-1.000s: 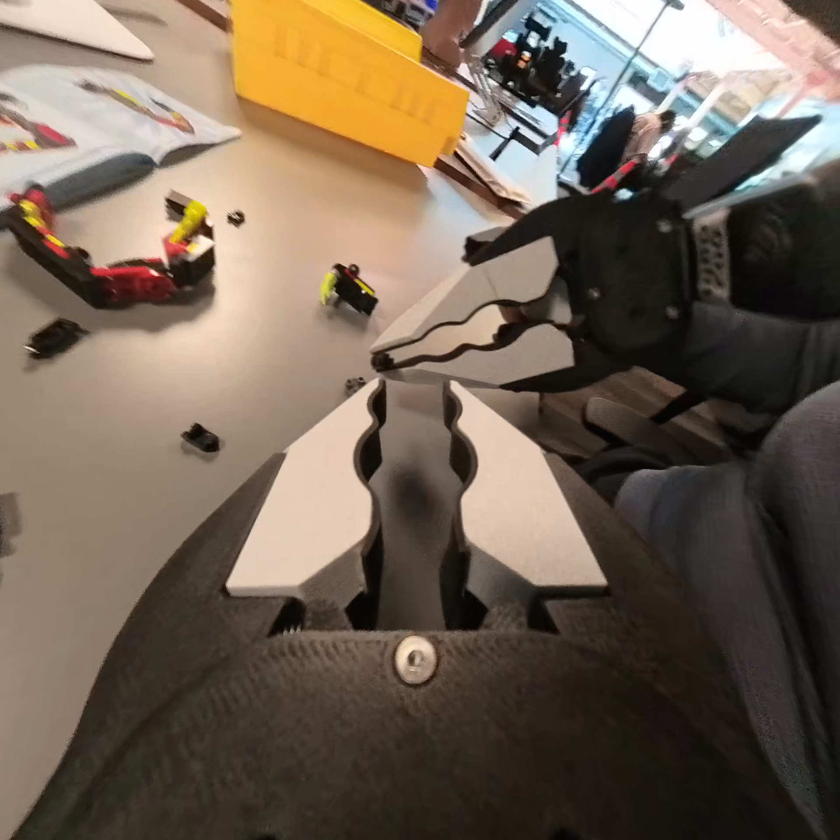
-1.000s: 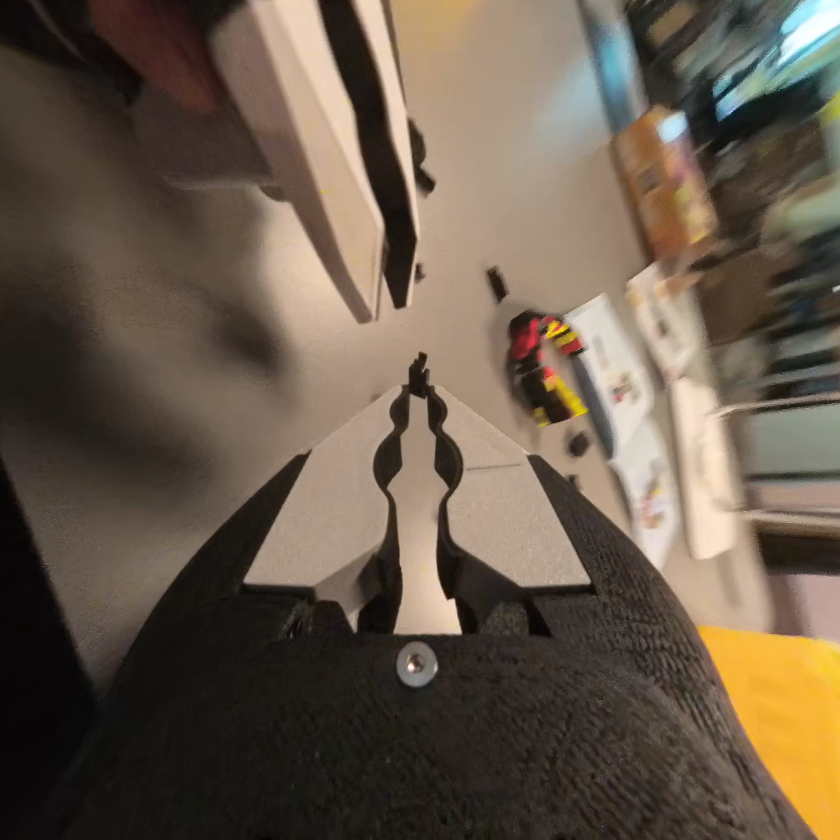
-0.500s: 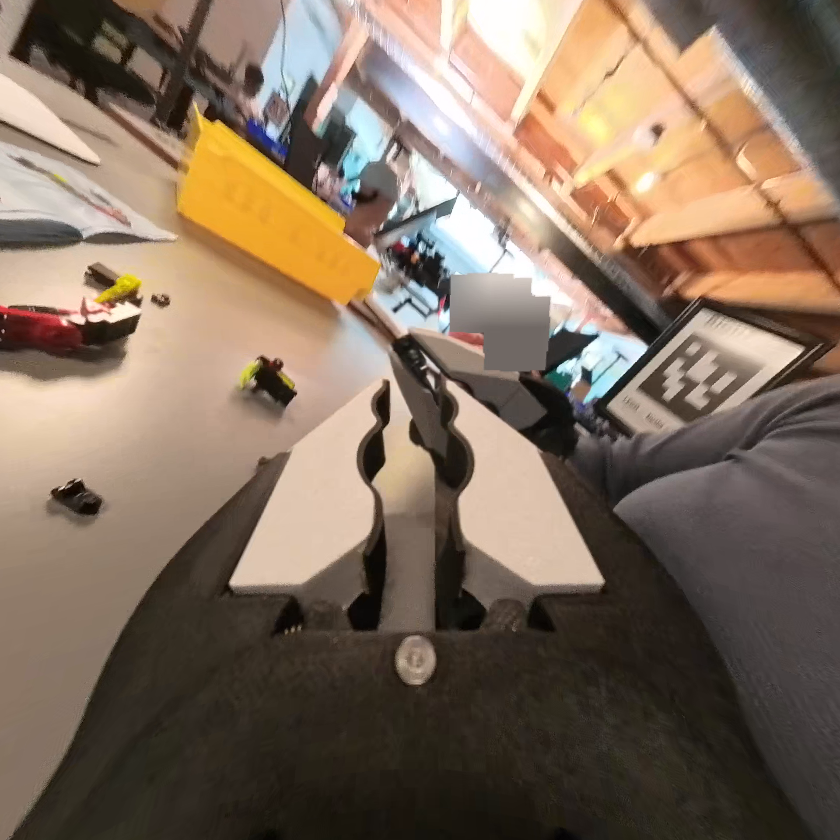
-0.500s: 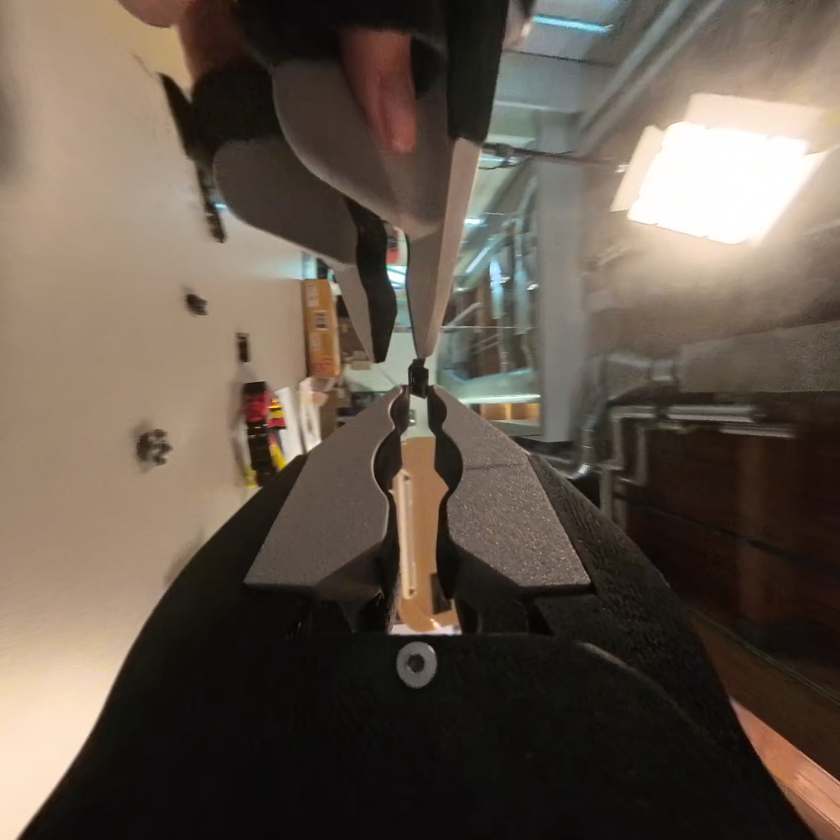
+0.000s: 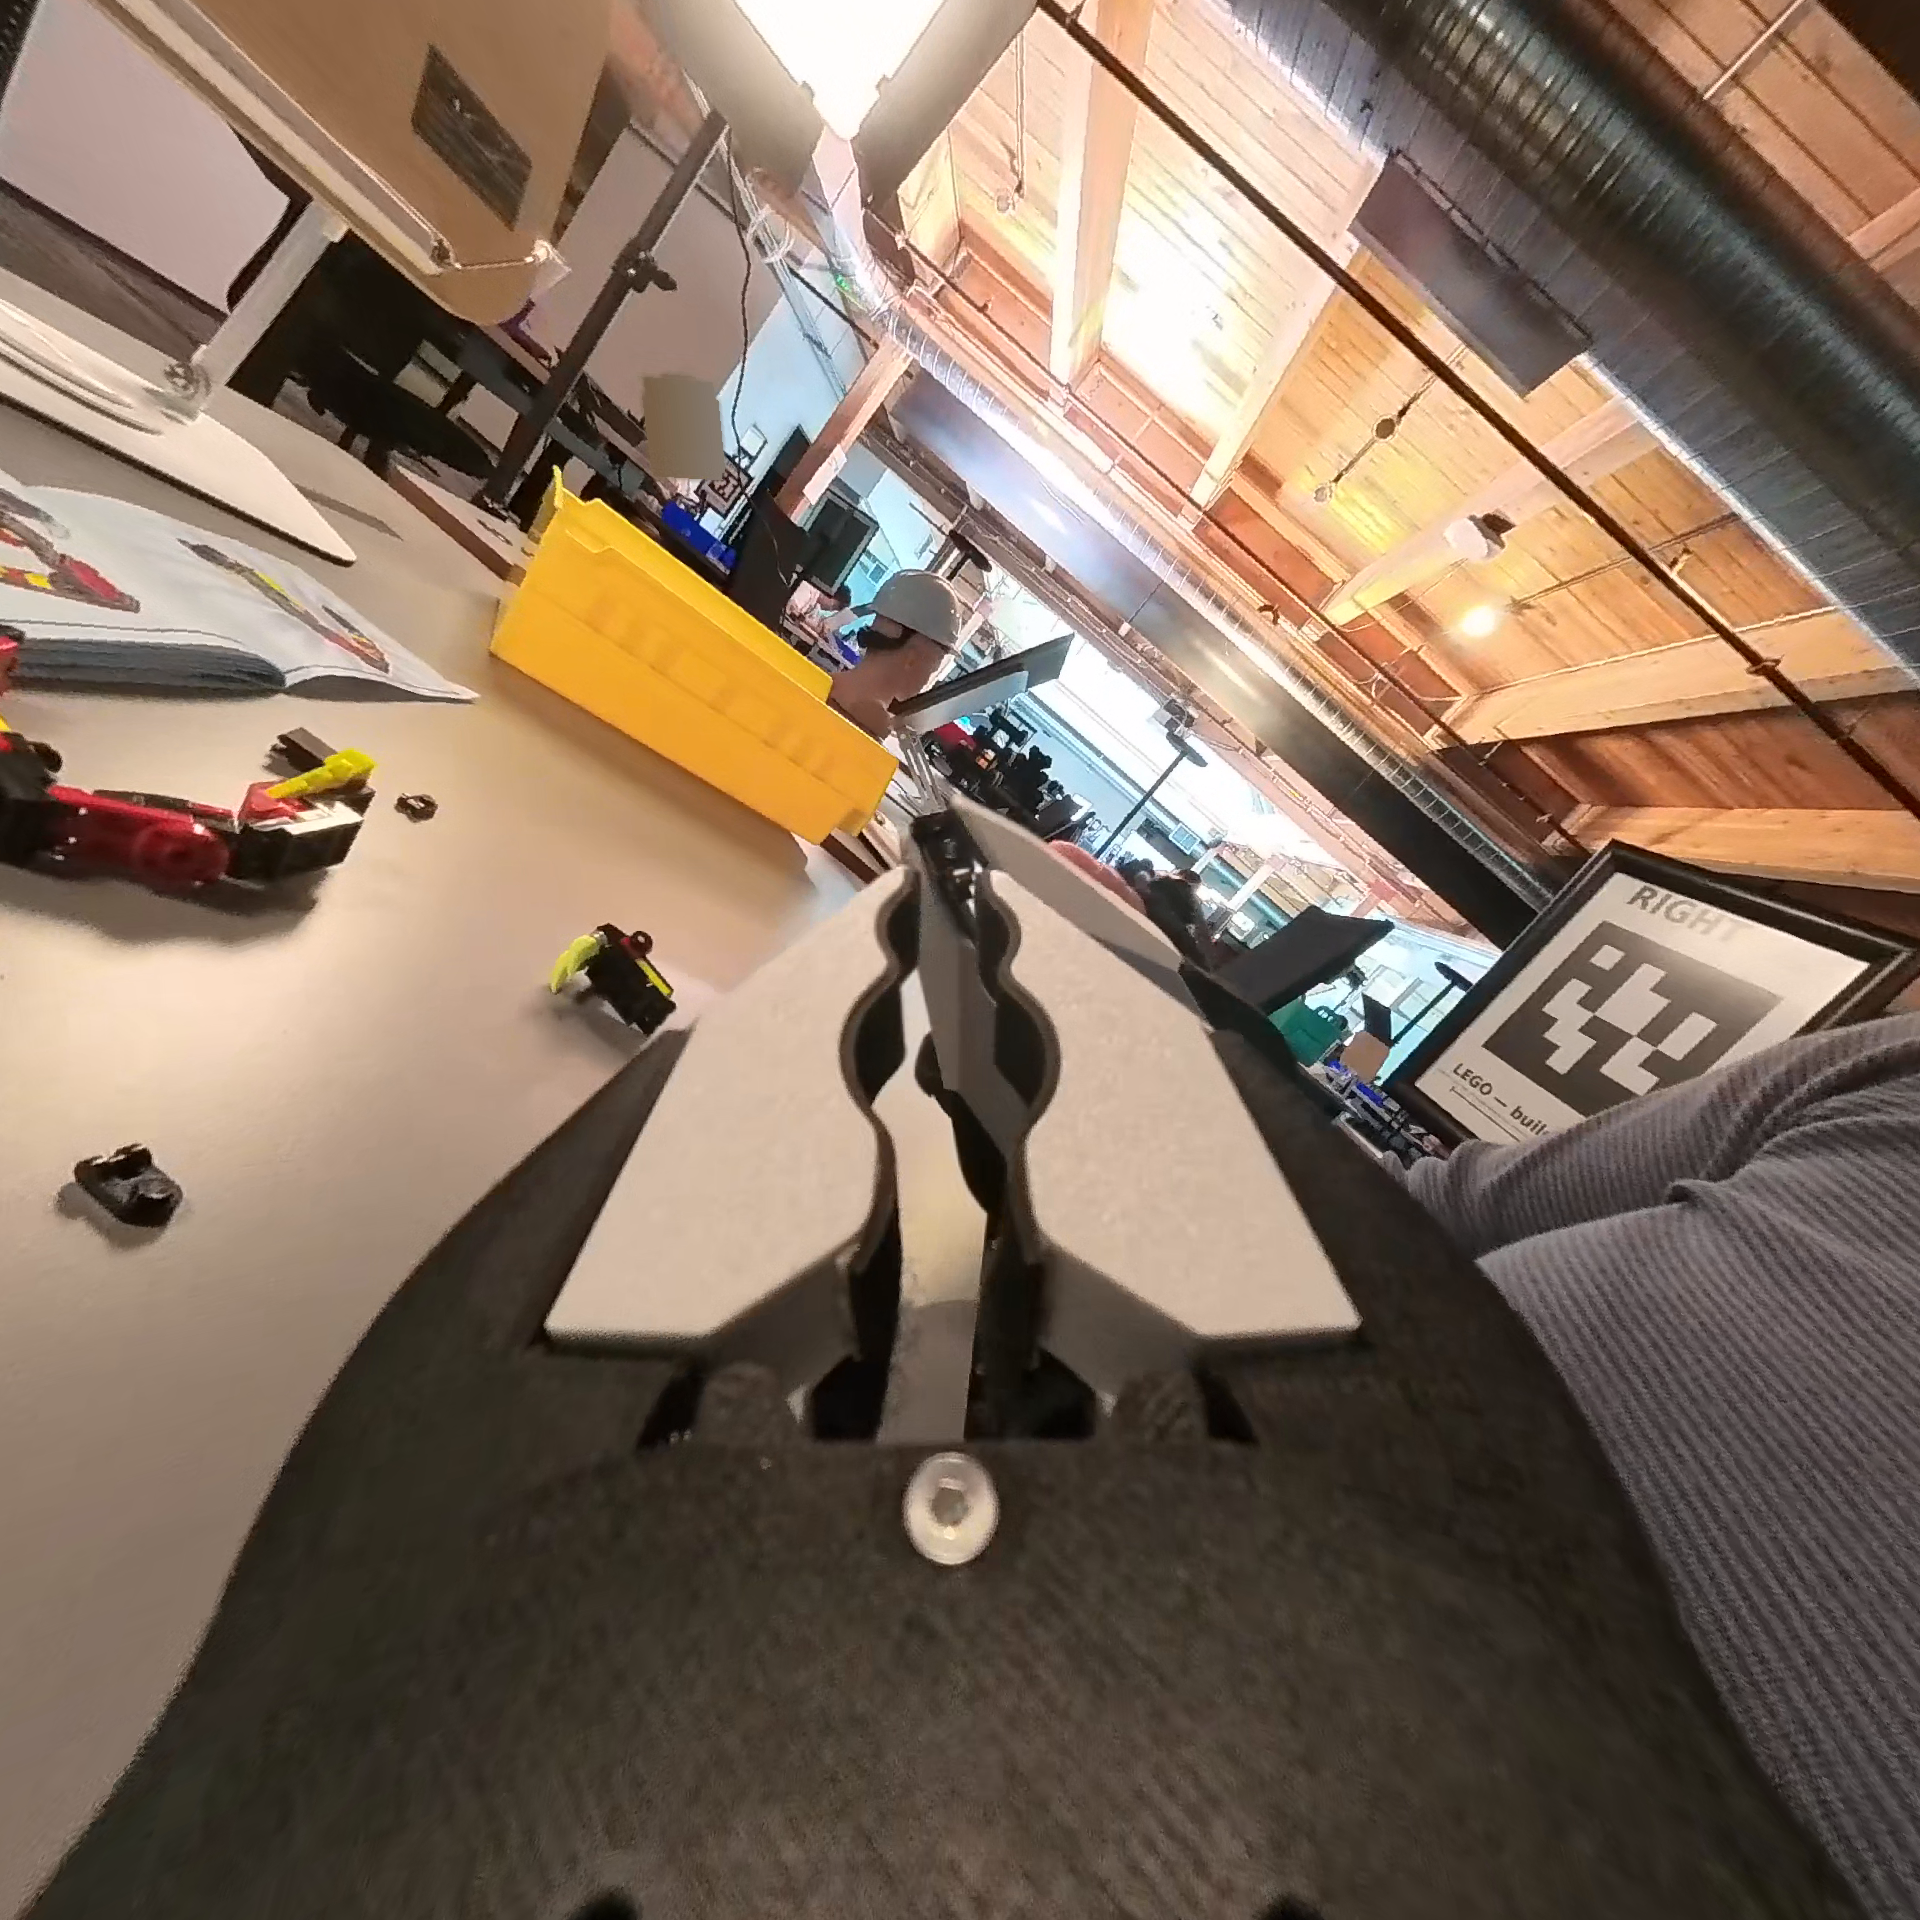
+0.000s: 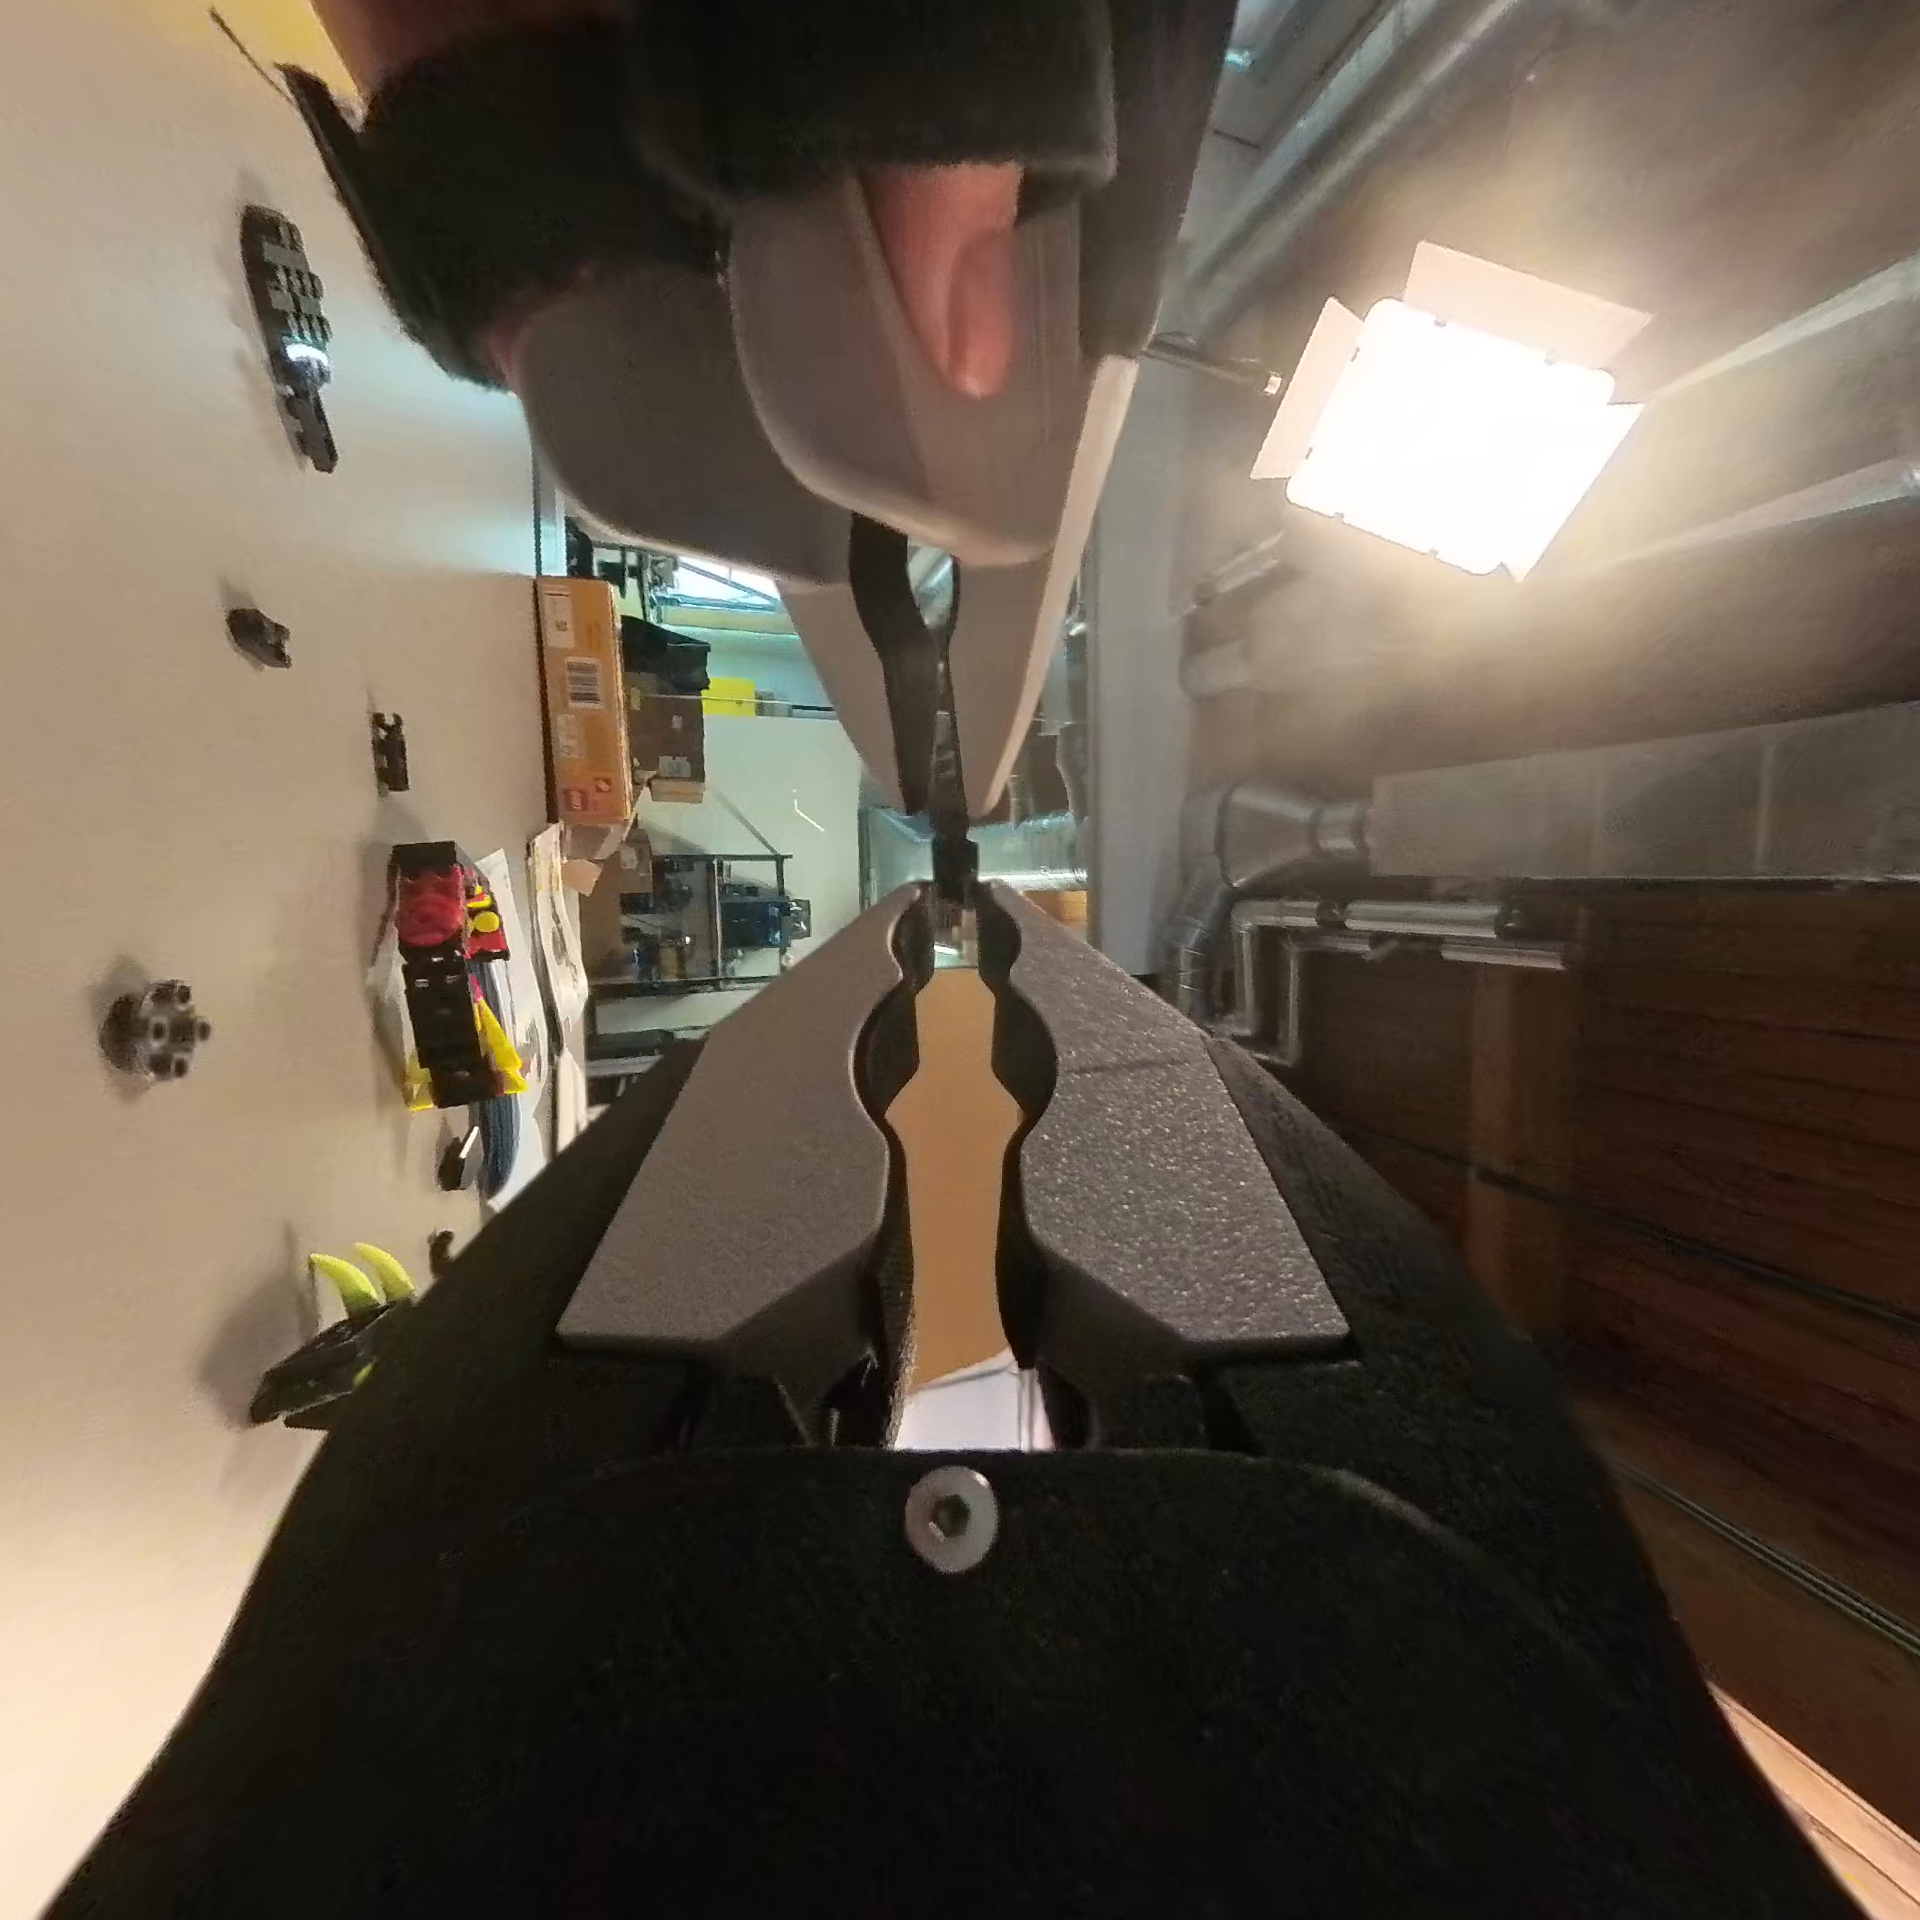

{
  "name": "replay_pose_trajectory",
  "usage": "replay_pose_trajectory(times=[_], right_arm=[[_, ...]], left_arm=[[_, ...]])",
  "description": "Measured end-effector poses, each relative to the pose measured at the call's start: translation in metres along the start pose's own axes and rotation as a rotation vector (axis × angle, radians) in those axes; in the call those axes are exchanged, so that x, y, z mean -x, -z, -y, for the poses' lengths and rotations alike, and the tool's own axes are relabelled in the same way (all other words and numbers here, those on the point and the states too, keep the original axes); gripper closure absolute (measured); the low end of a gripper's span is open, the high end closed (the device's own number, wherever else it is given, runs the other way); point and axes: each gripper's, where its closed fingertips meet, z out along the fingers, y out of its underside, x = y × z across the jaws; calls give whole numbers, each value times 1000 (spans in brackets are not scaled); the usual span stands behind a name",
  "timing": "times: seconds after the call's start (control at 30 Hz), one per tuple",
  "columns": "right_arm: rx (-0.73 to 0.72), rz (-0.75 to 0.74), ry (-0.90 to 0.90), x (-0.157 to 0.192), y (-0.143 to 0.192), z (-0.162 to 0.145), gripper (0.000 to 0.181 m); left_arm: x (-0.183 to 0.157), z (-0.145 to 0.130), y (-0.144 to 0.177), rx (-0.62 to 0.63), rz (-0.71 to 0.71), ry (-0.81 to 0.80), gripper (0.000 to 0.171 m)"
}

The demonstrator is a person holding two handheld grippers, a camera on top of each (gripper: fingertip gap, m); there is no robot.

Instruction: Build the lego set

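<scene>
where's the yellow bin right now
In the left wrist view the yellow bin sits on the table beyond the left gripper, right of the open booklet.

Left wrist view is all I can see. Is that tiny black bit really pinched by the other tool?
Observer: Yes. The right wrist view shows the right gripper shut on the small black piece.
Operator: Anything on the table I'm missing?
Observer: A small grey round part lies near the red model, apart from it.
Operator: Who holds my tool?
Observer: A hand in a black fingerless glove; one bare finger rests on the left gripper.
</scene>
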Motion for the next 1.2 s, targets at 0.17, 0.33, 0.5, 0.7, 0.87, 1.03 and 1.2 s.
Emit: replay_pose_trajectory(times=[0.17, 0.33, 0.5, 0.7, 0.87, 1.03, 1.2], right_arm=[[18, -5, 4, -1, -2, -3, 176], [-3, -7, 33, 1, -1, 2, 175], [-24, -4, 51, 4, 0, 3, 175], [-49, 523, -598, 57, 16, -5, 169], [140, 1078, -1476, 87, 34, -4, 159], [296, 1265, -1530, 116, 44, -4, 154], [320, 1228, -1405, 126, 40, -7, 156]], left_arm=[[0, -2, -1, 6, -2, 16, 159], [-1, -3, -3, 8, -8, 36, 164], [6, -4, -1, 13, 68, -11, 168], [29, -12, 18, 274, 212, -342, 170], [49, -28, 33, 476, 293, -535, 170], [63, -42, 35, 560, 331, -586, 170], [63, -44, 33, 566, 315, -578, 170]])
